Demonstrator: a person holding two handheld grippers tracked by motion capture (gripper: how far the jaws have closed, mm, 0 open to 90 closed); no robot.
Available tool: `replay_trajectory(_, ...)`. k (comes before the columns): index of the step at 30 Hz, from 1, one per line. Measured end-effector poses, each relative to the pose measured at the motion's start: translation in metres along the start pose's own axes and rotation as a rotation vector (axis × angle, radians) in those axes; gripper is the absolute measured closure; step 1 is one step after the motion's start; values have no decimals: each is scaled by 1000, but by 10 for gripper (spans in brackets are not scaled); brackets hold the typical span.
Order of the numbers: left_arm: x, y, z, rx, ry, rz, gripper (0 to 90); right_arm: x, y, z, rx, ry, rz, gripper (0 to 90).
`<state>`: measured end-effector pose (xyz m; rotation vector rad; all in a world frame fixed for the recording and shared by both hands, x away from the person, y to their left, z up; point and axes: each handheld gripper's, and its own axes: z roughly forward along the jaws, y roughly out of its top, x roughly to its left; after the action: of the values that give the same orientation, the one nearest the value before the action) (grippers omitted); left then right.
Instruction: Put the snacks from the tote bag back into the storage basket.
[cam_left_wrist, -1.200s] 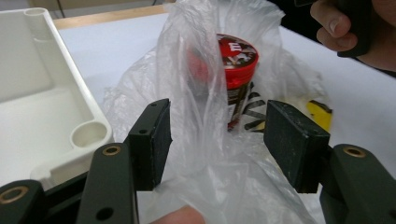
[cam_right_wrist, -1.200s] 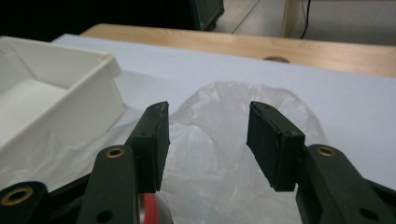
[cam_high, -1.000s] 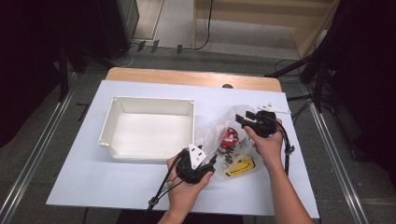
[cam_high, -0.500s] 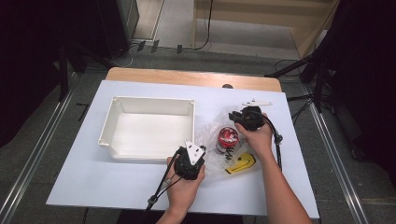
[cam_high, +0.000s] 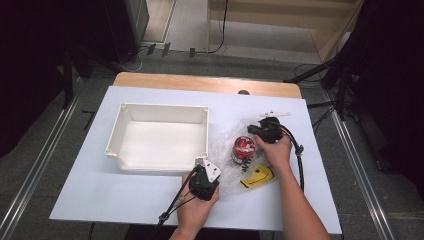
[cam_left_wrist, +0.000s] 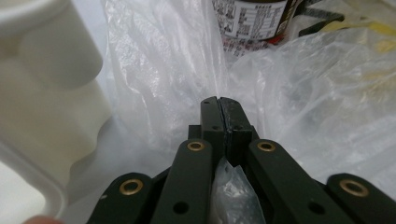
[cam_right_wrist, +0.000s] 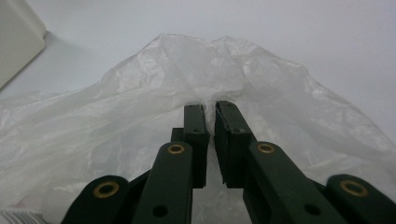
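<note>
A clear plastic bag (cam_high: 231, 167) lies crumpled on the white table to the right of the tray. Inside it are a red-lidded jar (cam_high: 244, 146) and a yellow-and-black item (cam_high: 257, 176). My left gripper (cam_high: 215, 172) is at the bag's near left corner, shut on a fold of the film (cam_left_wrist: 163, 70); in the left gripper view the jaws (cam_left_wrist: 219, 100) meet with plastic bunched behind them, and the jar's label (cam_left_wrist: 252, 18) shows beyond. My right gripper (cam_high: 253, 131) is at the bag's far edge. Its jaws (cam_right_wrist: 210, 106) have just been closing and pinch the bag's film (cam_right_wrist: 140, 102) at their tips.
An empty white tray (cam_high: 120, 130) stands left of the bag, its near right corner close to my left gripper and showing as a white wall (cam_left_wrist: 42, 93). Bare white table surface (cam_high: 125, 200) extends to the left and front. Cables trail from both grippers.
The right gripper has come down and leftward onto the bag's far edge, and its jaws have closed on the film. The left gripper's jaws have shut on the bag's near corner.
</note>
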<state>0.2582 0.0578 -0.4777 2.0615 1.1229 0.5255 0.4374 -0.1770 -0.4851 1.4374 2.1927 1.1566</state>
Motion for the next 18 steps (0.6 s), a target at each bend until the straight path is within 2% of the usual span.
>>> replay_trajectory(3, 4, 0, 0, -2, -28, -22, 900, -4, -6, -5, -12, 0, 29, 850)
replay_trajectory(7, 7, -1, 0, -1, -53, -51, 899, -4, -7, -13, -1, -23, 21, 825)
replay_trajectory(10, 5, -1, 0, -2, -42, -32, 895, 0, -10, -33, -55, 11, 38, 753)
replay_trajectory(12, 5, -1, 0, -3, -44, -32, 889, 5, -13, -46, -74, -25, 30, 732)
replay_trajectory(13, 5, -1, 0, -3, -44, -32, 888, 5, -13, -46, -74, -25, 30, 732)
replay_trajectory(14, 7, -1, 0, 1, -57, -39, 887, 6, -19, -61, -103, -29, 51, 724)
replay_trajectory(15, 7, -1, 0, 1, -57, -39, 885, 6, -19, -61, -103, -29, 51, 724)
replay_trajectory(17, 8, -1, 0, -3, -64, -48, 882, 7, -34, -81, -139, -28, 100, 719)
replay_trajectory(18, 8, -1, 0, -4, -66, -48, 881, 7, -39, -86, -143, -29, 103, 718)
